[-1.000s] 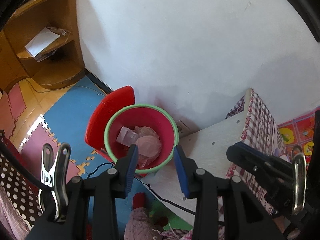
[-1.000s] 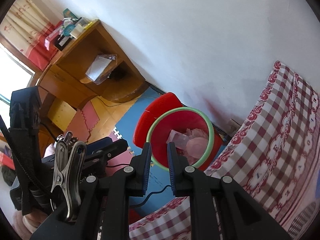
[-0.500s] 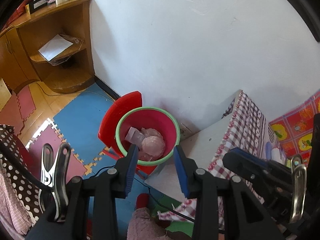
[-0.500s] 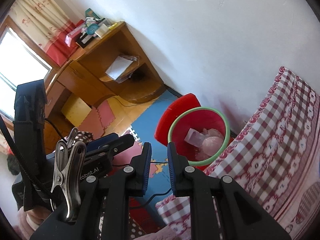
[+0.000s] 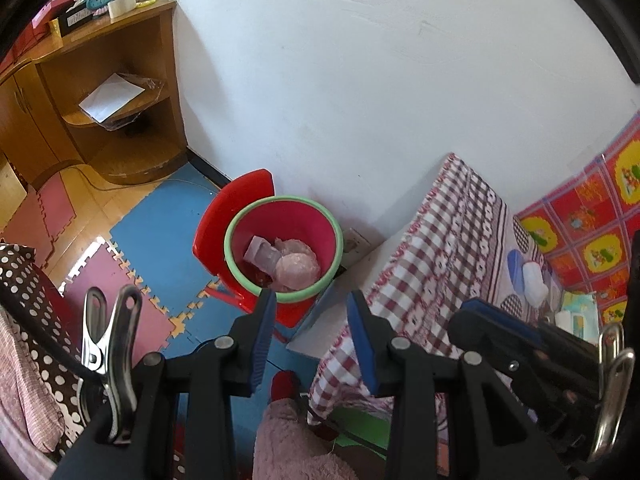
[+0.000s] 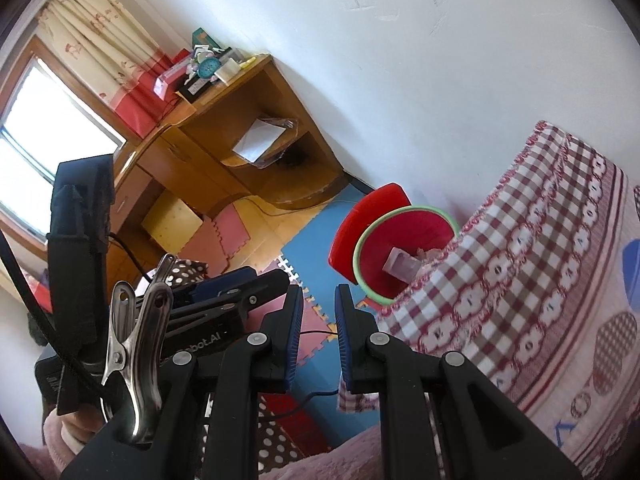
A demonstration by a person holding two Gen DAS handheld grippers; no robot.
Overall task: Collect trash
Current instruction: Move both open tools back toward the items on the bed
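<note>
Trash (image 5: 290, 262) is lying inside the red bin (image 5: 240, 276), which is standing on the floor against the wall beside the checked cloth (image 5: 448, 248). Left gripper (image 5: 311, 312) is hovering above the bin rim, released, with a wide gap between its jaws and nothing in them. Right gripper (image 6: 317, 312) is also carrying nothing, its jaws standing slightly apart. Judging by the filled bin, one deposit is done. Small items (image 5: 528, 276) on the cloth are possibly awaiting collection.
</note>
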